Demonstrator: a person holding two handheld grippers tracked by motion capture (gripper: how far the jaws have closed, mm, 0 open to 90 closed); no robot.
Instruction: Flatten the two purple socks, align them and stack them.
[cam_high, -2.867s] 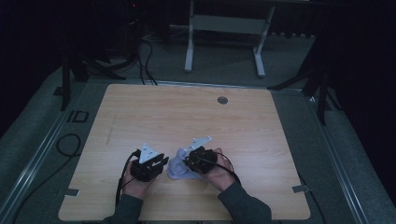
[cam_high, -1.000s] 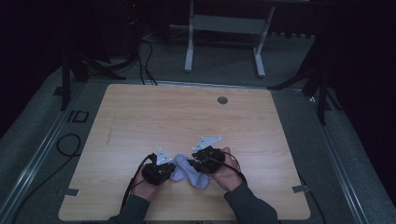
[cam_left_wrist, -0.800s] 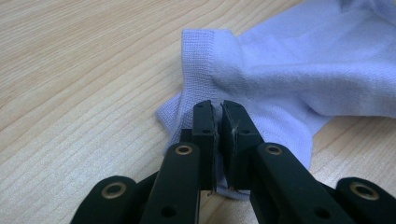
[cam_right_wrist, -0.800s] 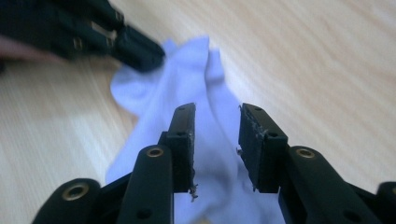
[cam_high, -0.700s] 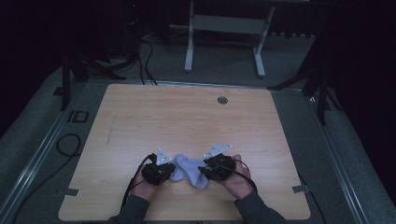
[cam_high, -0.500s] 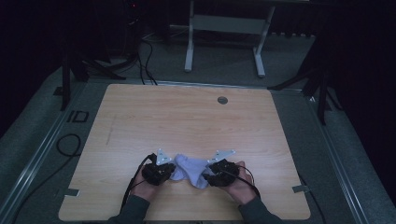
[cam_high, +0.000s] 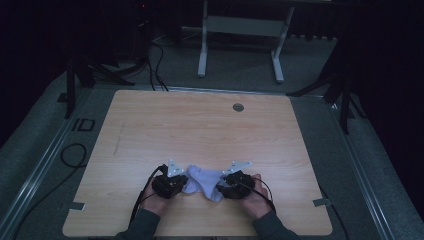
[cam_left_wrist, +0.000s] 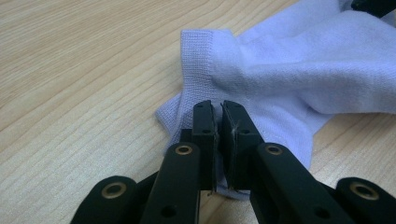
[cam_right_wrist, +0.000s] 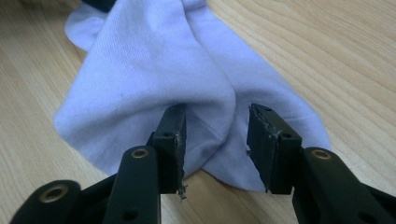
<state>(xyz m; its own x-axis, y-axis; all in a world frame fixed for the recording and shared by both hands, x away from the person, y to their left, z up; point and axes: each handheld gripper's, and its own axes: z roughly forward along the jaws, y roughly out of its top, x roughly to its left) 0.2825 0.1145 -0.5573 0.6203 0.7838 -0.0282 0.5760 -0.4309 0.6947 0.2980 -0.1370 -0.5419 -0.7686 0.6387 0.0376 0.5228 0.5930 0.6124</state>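
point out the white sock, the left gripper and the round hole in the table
white sock (cam_high: 204, 180), high view, its middle.
left gripper (cam_left_wrist: 218, 122), left gripper view, between its fingertips.
round hole (cam_high: 238, 107), high view, its centre.

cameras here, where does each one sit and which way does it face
High view: above the person's side, looking forward and down on the table; forearms, both grippers.
Left gripper view: on the left gripper, shut on the white sock.
Right gripper view: on the right gripper, jaws apart at the sock.
All share the sock.
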